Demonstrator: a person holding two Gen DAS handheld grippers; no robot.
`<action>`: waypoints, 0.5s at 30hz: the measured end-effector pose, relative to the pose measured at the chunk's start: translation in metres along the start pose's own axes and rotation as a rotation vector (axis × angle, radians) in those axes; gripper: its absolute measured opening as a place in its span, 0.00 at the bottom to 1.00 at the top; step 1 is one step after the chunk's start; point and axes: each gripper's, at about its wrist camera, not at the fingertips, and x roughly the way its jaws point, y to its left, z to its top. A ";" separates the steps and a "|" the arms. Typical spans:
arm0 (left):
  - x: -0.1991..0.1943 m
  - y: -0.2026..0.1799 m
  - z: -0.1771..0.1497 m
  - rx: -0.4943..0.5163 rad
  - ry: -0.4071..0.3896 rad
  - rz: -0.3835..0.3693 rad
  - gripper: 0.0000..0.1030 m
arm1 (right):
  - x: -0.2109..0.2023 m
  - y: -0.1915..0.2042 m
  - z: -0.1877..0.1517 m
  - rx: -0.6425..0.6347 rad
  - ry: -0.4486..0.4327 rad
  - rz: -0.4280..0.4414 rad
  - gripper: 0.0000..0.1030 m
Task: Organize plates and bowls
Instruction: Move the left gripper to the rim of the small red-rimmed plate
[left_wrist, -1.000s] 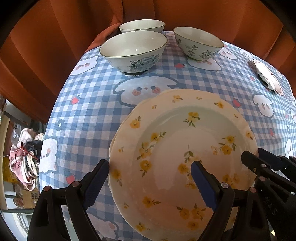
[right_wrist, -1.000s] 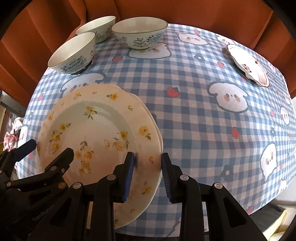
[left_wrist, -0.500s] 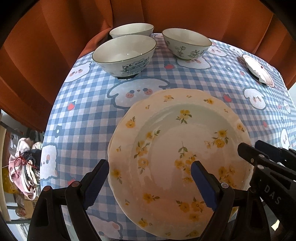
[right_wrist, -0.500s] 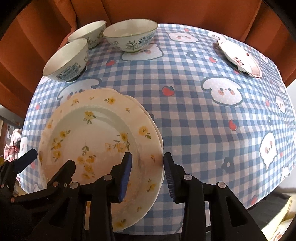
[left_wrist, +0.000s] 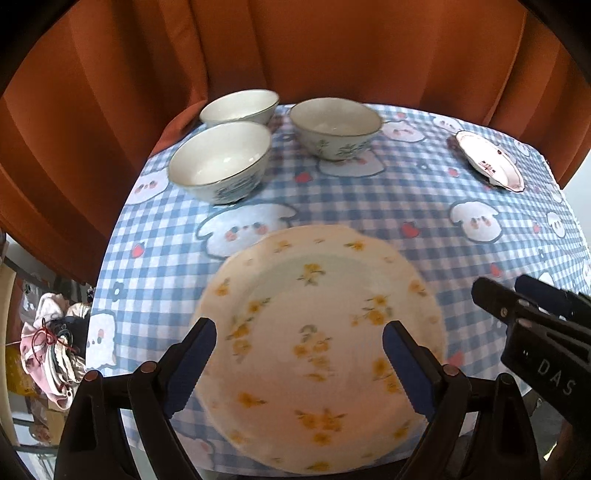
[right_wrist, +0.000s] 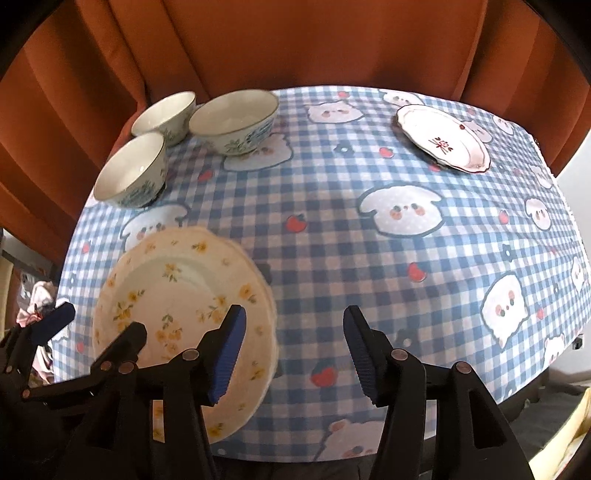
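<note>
Backdrop: orange curtain (left_wrist: 295, 55) behind a table under a blue checked tablecloth (right_wrist: 369, 229).
Yellow-flowered plate stack (left_wrist: 325, 339): near left edge of the cloth, flat.
Bowls (left_wrist: 221, 162): three, grouped at far left.
Pink-rimmed plate (right_wrist: 443, 136): far right, well apart.
Left gripper (left_wrist: 299, 362): jaws spread wide above the stack, holding nothing.
Right gripper (right_wrist: 293, 350): jaws apart, empty, just beside the stack's right rim.
</note>
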 end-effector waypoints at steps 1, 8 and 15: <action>-0.001 -0.005 0.001 -0.001 -0.002 0.003 0.90 | -0.002 -0.005 0.002 -0.008 -0.012 0.011 0.57; -0.004 -0.059 0.014 -0.047 -0.013 0.025 0.90 | -0.006 -0.041 0.016 -0.087 -0.019 0.057 0.57; 0.001 -0.114 0.025 -0.066 -0.013 0.059 0.90 | -0.004 -0.093 0.031 -0.130 -0.023 0.075 0.57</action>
